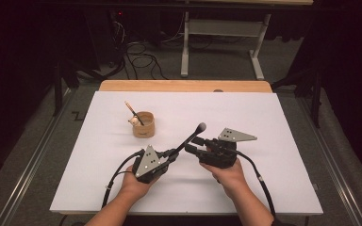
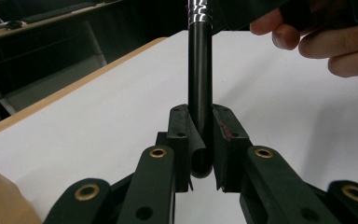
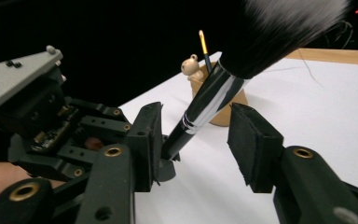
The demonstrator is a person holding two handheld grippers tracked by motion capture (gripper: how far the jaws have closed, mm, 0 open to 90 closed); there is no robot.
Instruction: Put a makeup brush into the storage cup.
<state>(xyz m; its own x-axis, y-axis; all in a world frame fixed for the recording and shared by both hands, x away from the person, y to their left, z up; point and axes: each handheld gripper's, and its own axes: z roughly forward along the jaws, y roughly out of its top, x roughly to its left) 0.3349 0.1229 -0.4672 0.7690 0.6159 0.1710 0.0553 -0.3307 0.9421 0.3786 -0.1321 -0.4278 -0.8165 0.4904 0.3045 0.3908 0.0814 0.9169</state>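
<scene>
Reaching in from the near edge of the white board [image 1: 283, 141], the left forearm angles up and inward, hand wrapped under the left gripper [image 1: 169, 154], which points up and to the right, away from the wooden cup [image 1: 143, 124] that stands behind it and a little to its left. Jaws clenched on the butt end of a makeup brush [image 1: 188, 137]; in the left gripper view the black handle [image 2: 200, 84] stands straight up between the pads, rounded end seated low in the grip, silver ferrule at the top edge. Brush slants up and right from the grip, well right of the cup, head lifted off the board.

Cup: holds a thin pencil-like stick [image 1: 133, 112] and a small pale figure [image 1: 133, 121] at its rim.

Right of the cup, past the brush, the right forearm comes in from the near edge and leans inward, hand under the right gripper [image 1: 193, 145], which points left toward the brush handle. In the right gripper view the brush shaft [image 3: 205, 105] runs between the pads: the left pad is at or touching the shaft, cannot tell which, while the right pad [image 3: 251, 140] stands apart from it. Grip not made, jaws released. Bristle head [image 3: 284, 28] looms large at top, cup just behind the shaft.
</scene>
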